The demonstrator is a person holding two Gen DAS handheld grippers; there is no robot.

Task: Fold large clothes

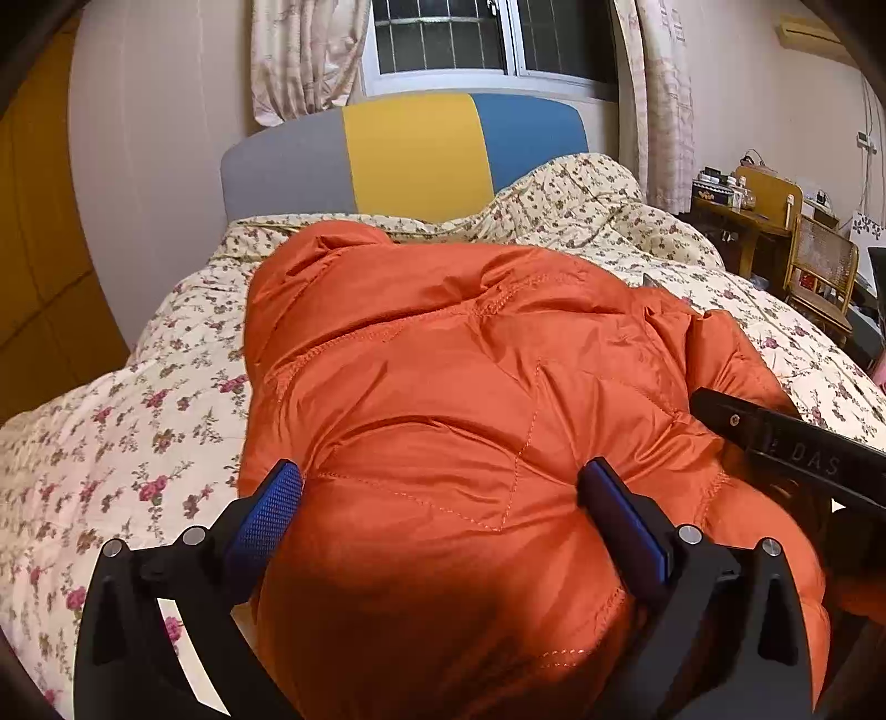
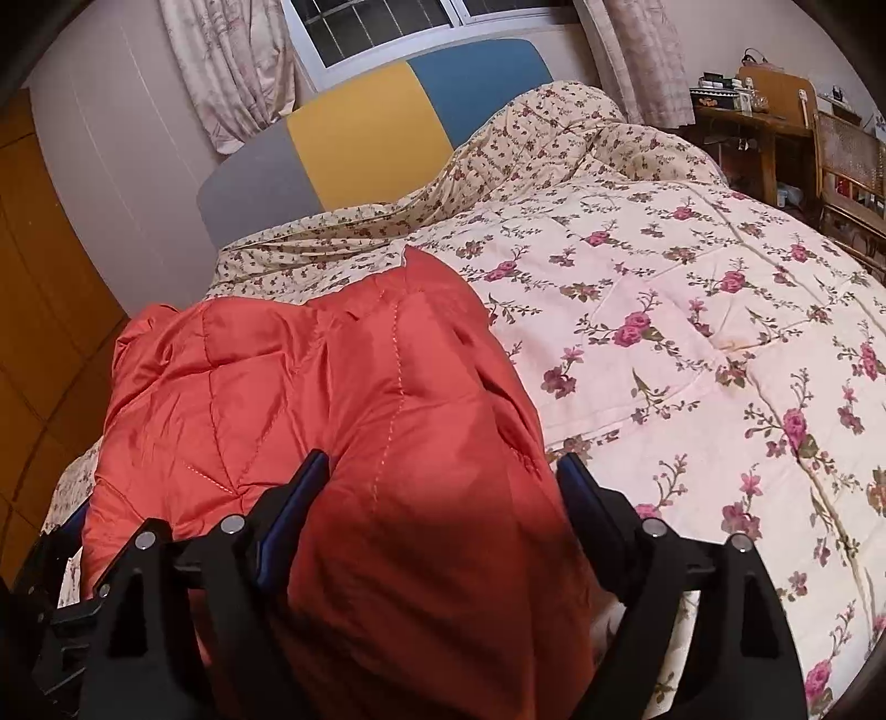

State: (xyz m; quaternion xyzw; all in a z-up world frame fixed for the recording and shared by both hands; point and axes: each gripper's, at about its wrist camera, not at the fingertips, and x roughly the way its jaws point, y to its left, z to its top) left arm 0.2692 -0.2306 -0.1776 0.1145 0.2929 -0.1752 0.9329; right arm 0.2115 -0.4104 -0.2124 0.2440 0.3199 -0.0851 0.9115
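An orange quilted puffer jacket (image 1: pixel 443 376) lies bunched on a bed with a floral quilt (image 1: pixel 127 421). My left gripper (image 1: pixel 443 487) is open, its blue-padded fingers (image 1: pixel 271 515) straddling a puffy near fold of the jacket. The right gripper's black body (image 1: pixel 786 443) shows at the jacket's right edge. In the right wrist view my right gripper (image 2: pixel 443 476) is also open, its fingers straddling the jacket's (image 2: pixel 343 399) near right fold. The left gripper's body (image 2: pixel 50 598) shows at the lower left. The jacket's near edge is hidden below both grippers.
The quilt (image 2: pixel 692 343) spreads wide to the right of the jacket. A grey, yellow and blue headboard (image 1: pixel 410 155) stands behind, under a curtained window (image 1: pixel 443 39). A wooden desk and a cane chair (image 1: pixel 819 271) stand at the right. A wooden wardrobe (image 1: pixel 39 232) stands at the left.
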